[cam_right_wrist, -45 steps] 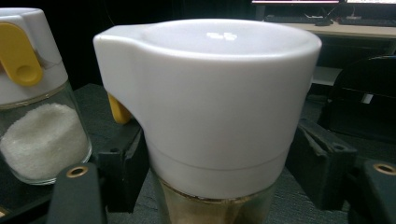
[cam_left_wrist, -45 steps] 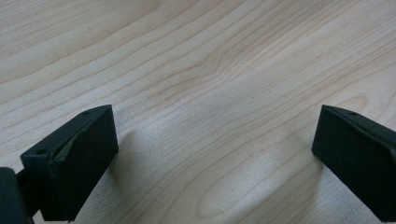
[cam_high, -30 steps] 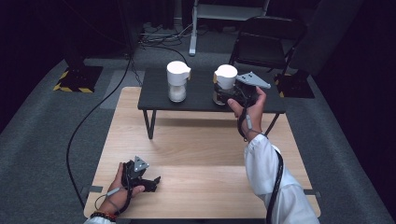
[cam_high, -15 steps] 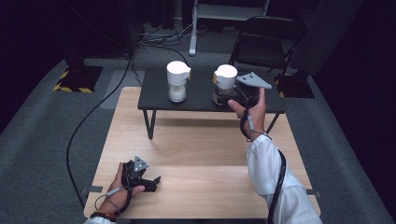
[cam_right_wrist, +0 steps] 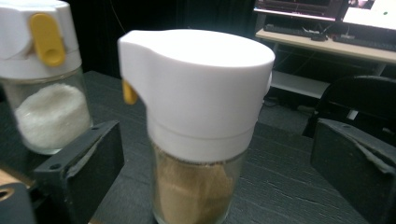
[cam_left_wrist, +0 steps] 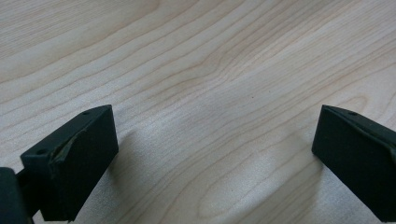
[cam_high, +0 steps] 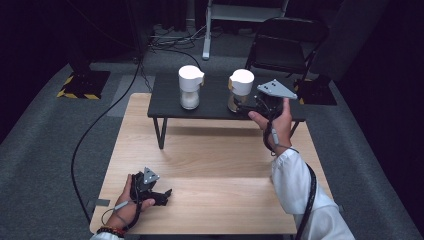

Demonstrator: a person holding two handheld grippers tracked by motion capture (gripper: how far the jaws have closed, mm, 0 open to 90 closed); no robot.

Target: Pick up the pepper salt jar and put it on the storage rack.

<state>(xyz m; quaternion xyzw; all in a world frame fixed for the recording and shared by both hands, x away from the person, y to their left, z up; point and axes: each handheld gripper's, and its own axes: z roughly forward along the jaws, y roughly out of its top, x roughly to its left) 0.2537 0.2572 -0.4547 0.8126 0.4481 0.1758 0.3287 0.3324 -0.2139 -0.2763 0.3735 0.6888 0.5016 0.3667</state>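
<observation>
the right gripper (cam_right_wrist: pixel 215 154) had just spread its jaws, releasing the brown-filled shaker jar (cam_right_wrist: pixel 198 126) between them, apparently placed.

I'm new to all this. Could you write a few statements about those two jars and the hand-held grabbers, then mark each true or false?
1. The jar with brown contents stands on the black table. True.
2. The right gripper is clamped tight on that jar. False: its jaws have just been opening and stand apart from the glass on both sides.
3. The left gripper is open above the bare wooden table. True.
4. The jar with white contents lies on its side. False: it stands upright.
5. Both jars have white lids. True.
</observation>
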